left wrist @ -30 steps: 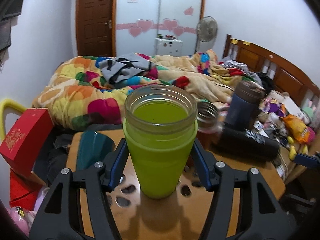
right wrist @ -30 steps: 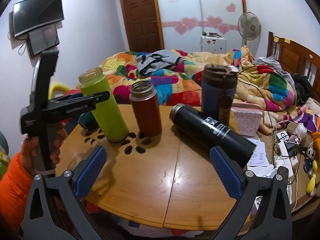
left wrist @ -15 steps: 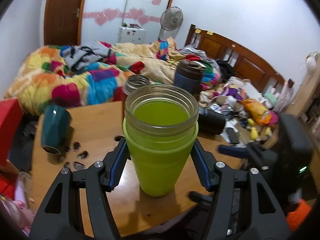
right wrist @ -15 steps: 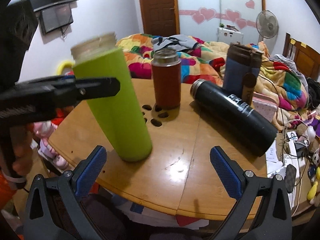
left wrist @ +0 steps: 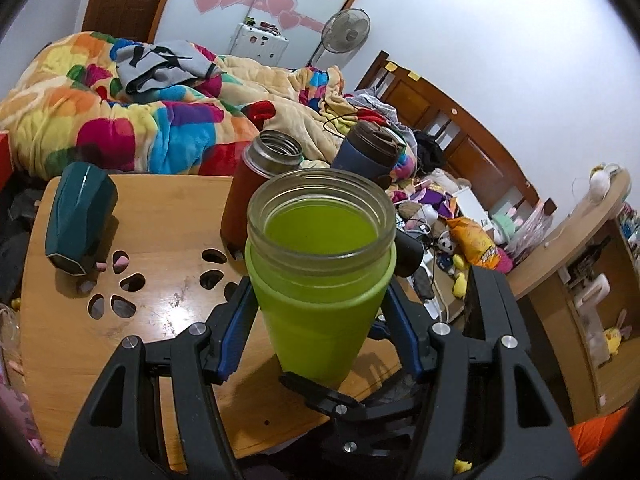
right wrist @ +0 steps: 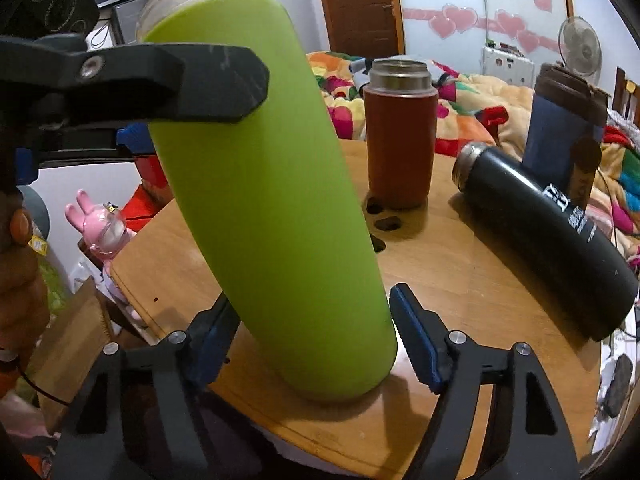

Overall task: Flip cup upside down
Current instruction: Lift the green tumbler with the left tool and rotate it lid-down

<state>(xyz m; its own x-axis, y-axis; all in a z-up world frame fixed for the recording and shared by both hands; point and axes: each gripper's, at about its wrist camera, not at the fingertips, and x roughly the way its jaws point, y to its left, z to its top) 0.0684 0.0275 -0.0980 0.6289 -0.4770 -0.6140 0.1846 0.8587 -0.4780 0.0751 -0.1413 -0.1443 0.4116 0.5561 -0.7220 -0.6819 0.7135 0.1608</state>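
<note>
The green cup [left wrist: 320, 304], a tall lime tumbler with a clear threaded rim and no lid, stands upright with its mouth up near the front edge of the round wooden table [left wrist: 160, 312]. My left gripper [left wrist: 320, 324] is shut on its upper body. In the right wrist view the cup [right wrist: 272, 200] fills the centre, leaning slightly. My right gripper [right wrist: 308, 340] has its blue pads on either side of the cup's base; the left pad is at the cup wall and a narrow gap shows at the right pad [right wrist: 416, 340].
On the table stand a red flask [right wrist: 400, 140] and a blue tumbler with brown lid [right wrist: 564, 120]. A black bottle [right wrist: 548, 236] and a teal cup [left wrist: 78, 220] lie on their sides. A bed with a colourful blanket [left wrist: 140, 120] is behind.
The left gripper has carried the green cup toward the table's front edge, close to the right gripper. The right gripper's jaws have narrowed around the cup's base.
</note>
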